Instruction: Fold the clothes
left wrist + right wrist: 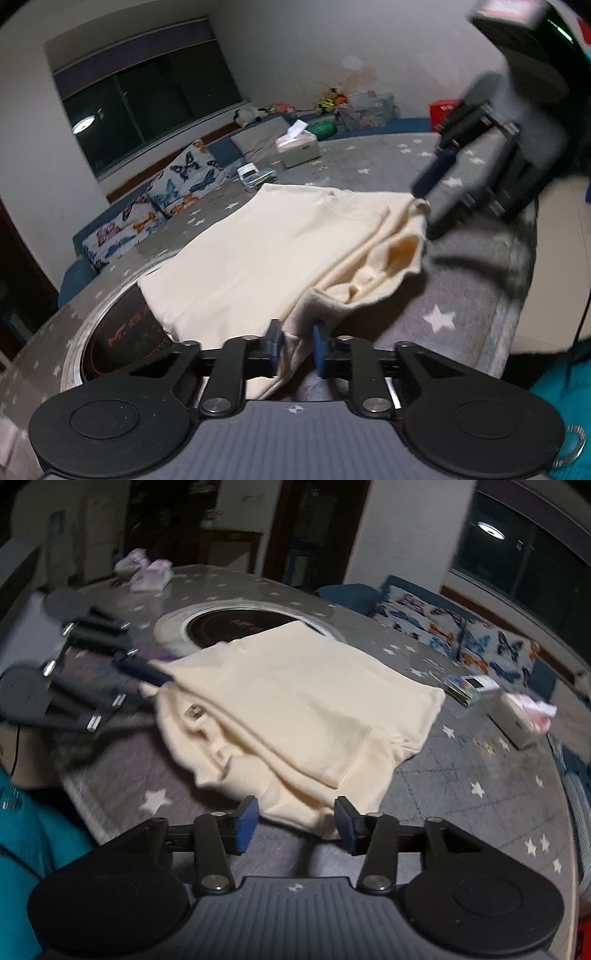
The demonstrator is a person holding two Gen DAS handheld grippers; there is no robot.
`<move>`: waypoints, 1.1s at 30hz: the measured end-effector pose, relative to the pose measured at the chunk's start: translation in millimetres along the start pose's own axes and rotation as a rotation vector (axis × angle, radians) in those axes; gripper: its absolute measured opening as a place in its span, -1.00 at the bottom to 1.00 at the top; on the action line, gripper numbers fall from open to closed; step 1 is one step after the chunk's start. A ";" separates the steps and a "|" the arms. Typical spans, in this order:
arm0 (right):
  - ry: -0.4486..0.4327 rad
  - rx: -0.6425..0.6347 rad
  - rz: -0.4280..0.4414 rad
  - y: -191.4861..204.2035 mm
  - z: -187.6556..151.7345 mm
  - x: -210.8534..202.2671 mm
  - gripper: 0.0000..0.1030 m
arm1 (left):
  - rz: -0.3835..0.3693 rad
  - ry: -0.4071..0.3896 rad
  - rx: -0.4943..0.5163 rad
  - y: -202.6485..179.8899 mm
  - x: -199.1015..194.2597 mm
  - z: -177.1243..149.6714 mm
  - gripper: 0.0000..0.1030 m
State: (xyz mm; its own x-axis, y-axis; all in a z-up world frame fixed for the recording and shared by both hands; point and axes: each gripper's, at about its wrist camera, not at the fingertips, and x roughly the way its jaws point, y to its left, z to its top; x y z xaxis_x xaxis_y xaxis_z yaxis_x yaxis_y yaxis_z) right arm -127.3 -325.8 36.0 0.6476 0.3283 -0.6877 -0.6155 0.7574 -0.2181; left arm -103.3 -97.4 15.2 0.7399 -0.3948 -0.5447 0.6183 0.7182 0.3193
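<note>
A cream garment (266, 251) lies partly folded on the round table with a grey star-print cover (436, 317). My left gripper (298, 345) is shut on the garment's near corner, with cloth bunched between the blue pads. It also shows blurred in the right wrist view (147, 672) at the garment's left edge. My right gripper (295, 821) is open, its pads on either side of the near hem of the garment (295, 709). In the left wrist view it (424, 192) is blurred at the garment's far right corner.
A round cooktop (236, 627) is set in the table's middle, partly under the garment. A tissue box (299, 147) and a small card pack (469, 686) sit on the far side. A butterfly-print sofa (155, 206) runs behind. Pink items (147, 574) lie at the table's edge.
</note>
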 end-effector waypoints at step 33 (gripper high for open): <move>-0.065 0.051 0.068 -17.9 33.8 39.5 -0.73 | -0.011 0.049 -0.045 32.7 0.9 -10.4 -0.30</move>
State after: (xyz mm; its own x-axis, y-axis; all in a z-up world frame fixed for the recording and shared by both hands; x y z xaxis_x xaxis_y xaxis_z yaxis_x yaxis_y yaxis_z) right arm -75.6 -307.3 36.1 0.6342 0.4143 -0.6528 -0.6361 0.7596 -0.1358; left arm -85.2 -68.3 17.0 0.7184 -0.3752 -0.5858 0.6132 0.7392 0.2785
